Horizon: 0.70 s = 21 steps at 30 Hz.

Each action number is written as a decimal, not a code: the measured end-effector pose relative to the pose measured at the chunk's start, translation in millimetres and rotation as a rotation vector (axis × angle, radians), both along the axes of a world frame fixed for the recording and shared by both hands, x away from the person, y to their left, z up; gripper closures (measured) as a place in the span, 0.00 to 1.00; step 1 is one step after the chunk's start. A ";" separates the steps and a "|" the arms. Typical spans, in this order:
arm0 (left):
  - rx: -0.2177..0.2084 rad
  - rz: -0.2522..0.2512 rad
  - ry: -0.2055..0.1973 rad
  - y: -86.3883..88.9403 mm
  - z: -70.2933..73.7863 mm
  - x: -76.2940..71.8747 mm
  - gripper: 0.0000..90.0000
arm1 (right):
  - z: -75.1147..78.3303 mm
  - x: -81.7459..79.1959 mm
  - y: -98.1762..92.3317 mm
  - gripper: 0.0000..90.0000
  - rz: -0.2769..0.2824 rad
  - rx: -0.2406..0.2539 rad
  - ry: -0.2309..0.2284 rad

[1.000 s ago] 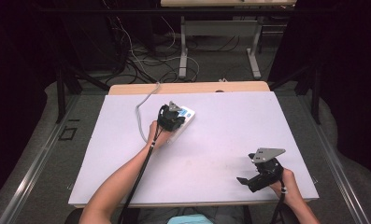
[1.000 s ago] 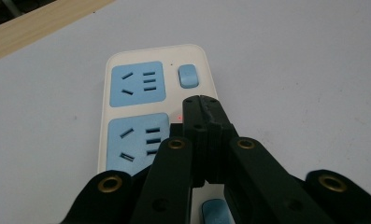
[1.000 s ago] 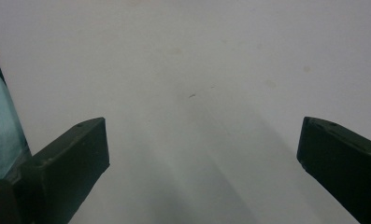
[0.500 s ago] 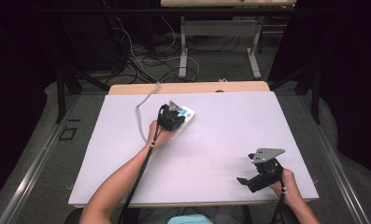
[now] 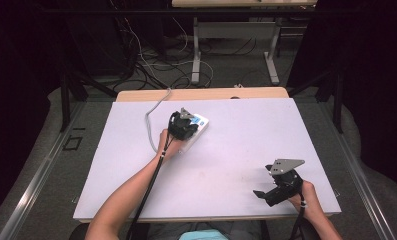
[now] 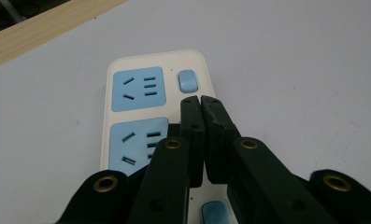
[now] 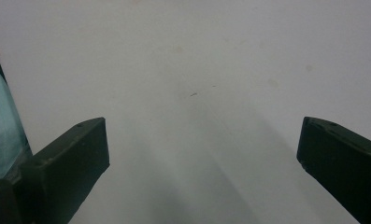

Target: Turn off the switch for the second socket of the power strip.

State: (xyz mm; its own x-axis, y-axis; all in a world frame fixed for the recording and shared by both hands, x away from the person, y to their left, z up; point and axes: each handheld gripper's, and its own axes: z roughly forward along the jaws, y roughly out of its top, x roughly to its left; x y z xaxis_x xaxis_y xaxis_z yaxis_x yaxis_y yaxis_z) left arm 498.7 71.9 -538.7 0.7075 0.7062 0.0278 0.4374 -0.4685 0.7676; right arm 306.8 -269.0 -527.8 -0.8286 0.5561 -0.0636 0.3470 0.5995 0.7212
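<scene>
Power strip (image 6: 157, 112) sits centre-frame; my left gripper (image 6: 201, 100), jaws together, nears its switch (image 6: 188, 80), not yet pressed; my right gripper (image 7: 199, 140) gapes idle.

Bench (image 5: 246, 140) surface bare and passable across centre, right half and near-left area. Sole obstacle: white power strip (image 5: 195, 131) lying flat, left of centre toward far edge, its grey cord (image 5: 151, 117) curving off the far-left side. Left gripper (image 6: 201, 105) hangs directly over the strip.
</scene>
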 end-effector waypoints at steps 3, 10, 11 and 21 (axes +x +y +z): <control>-0.002 -0.001 -0.001 0.0 -0.1 0.1 0.98 | 0.3 -0.5 0.0 0.02 -0.003 -0.002 0.009; -0.013 -0.012 0.003 0.0 0.3 -0.6 0.96 | -0.1 0.0 0.2 0.02 -0.003 0.001 -0.007; -0.006 -0.024 0.016 0.9 2.1 -0.8 0.95 | 0.0 -0.2 0.3 0.02 -0.005 0.002 -0.007; -0.020 -0.005 -0.012 0.8 12.2 -7.8 0.58 | 0.1 -0.8 1.3 0.02 -0.006 0.003 -0.006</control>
